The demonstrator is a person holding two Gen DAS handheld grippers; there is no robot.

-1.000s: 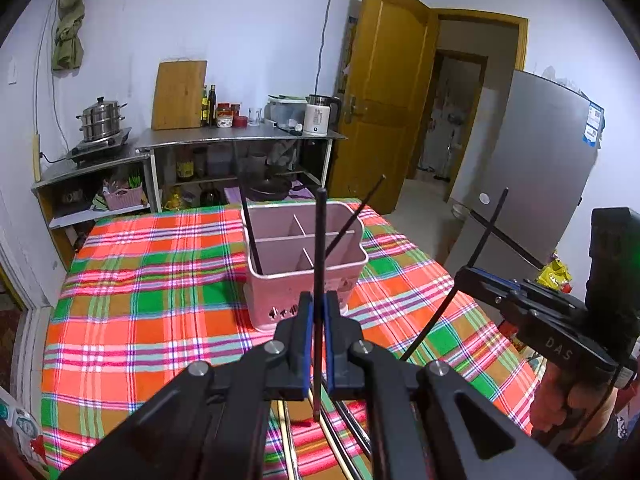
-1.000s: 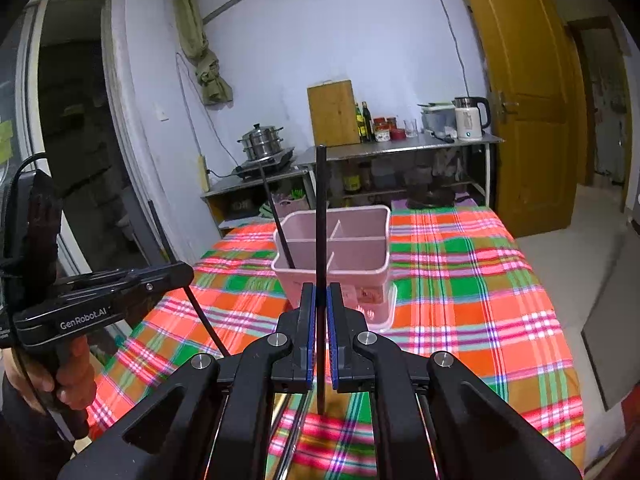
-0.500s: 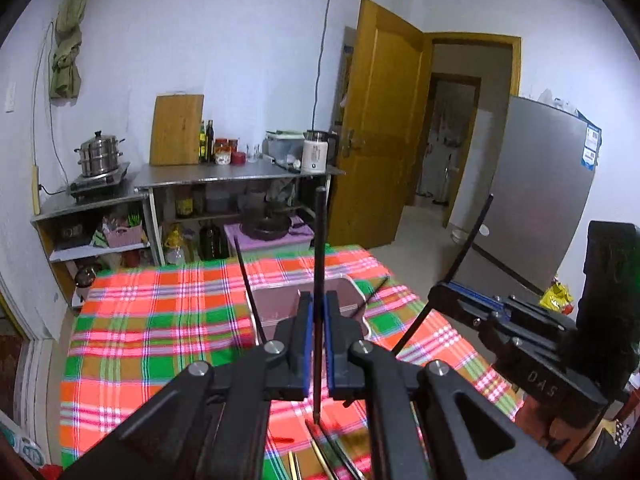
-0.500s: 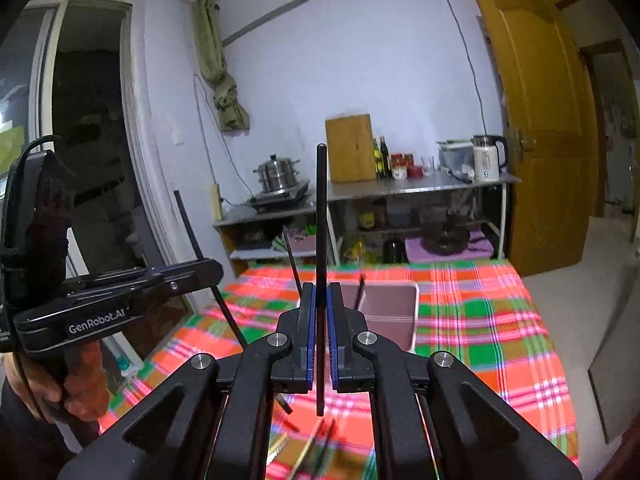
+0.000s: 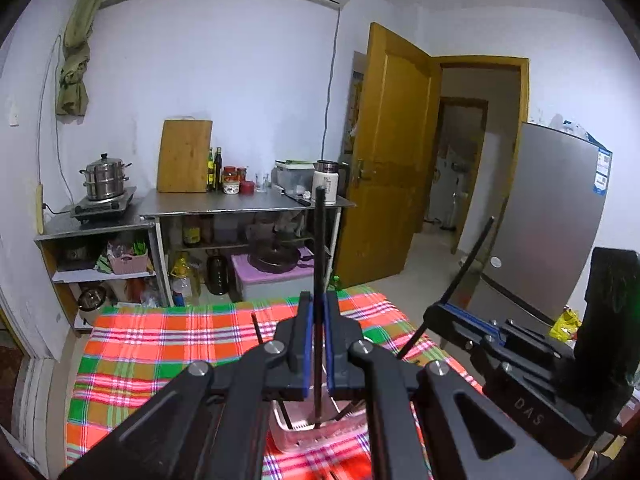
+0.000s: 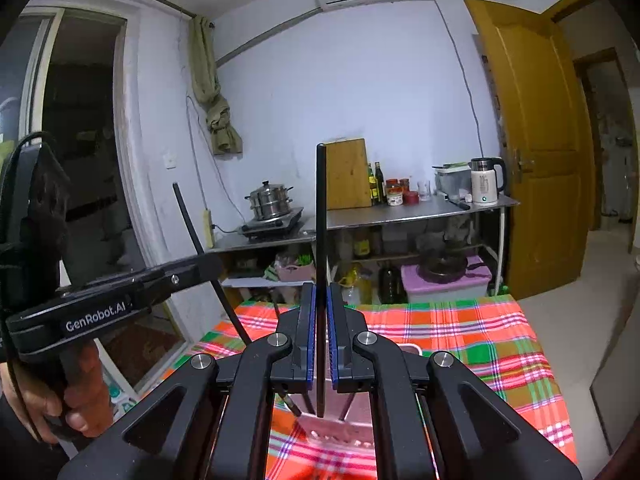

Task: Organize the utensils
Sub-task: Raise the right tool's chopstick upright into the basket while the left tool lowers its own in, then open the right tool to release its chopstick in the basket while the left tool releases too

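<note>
**Two chopsticks raised over the caddy, ready to drop in**

Nearest, the left hand-held gripper [image 5: 316, 344] is clamped on a black chopstick [image 5: 319, 248] standing upright; the right hand-held gripper [image 6: 318, 344] pinches its own black chopstick [image 6: 321, 216] likewise; just below both tips sits the pink utensil caddy [image 6: 352, 412] on the plaid-covered counter [image 6: 460, 344], other sticks already leaning inside. Judged step: carrying to placement; next, lower each tip into a compartment, then release. Beyond, a steel shelf [image 5: 224, 205] holds kitchenware.

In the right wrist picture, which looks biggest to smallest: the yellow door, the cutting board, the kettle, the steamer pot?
1. Door
2. Cutting board
3. Kettle and steamer pot: look about alike, so I won't rank them.
</note>
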